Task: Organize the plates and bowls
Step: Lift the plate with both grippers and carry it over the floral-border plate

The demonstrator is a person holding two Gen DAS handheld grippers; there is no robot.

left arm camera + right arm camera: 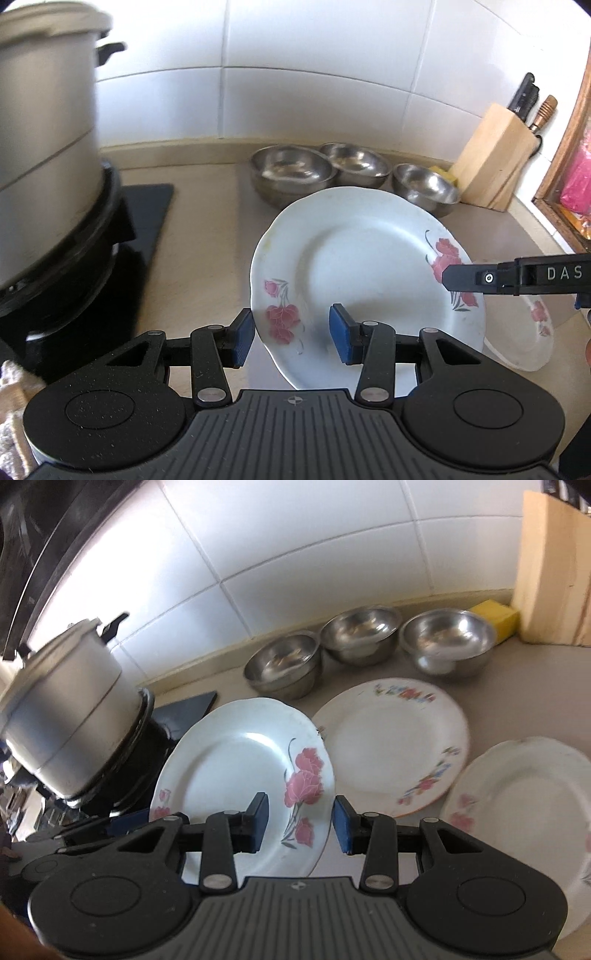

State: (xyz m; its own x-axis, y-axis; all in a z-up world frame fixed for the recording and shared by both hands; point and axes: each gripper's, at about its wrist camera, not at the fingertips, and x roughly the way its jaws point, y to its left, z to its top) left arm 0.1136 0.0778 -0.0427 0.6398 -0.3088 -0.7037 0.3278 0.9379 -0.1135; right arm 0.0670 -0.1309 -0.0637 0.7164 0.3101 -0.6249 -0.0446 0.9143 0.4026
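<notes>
A white plate with pink flowers (369, 273) is lifted and tilted above the counter; it also shows in the right wrist view (236, 771). My left gripper (291, 338) is open, its pads on either side of the plate's near-left rim. My right gripper (299, 821) is open astride the plate's right rim; its finger (476, 278) reaches in from the right. Two more flowered plates (391, 742) (524, 805) lie flat on the counter. Three steel bowls (284, 664) (360, 633) (447, 640) stand in a row by the wall.
A large metal pot (40, 147) sits on a black stove (144, 210) at the left. A wooden knife block (491, 158) and a yellow sponge (495, 616) stand at the back right. A wooden window frame (569, 166) borders the right.
</notes>
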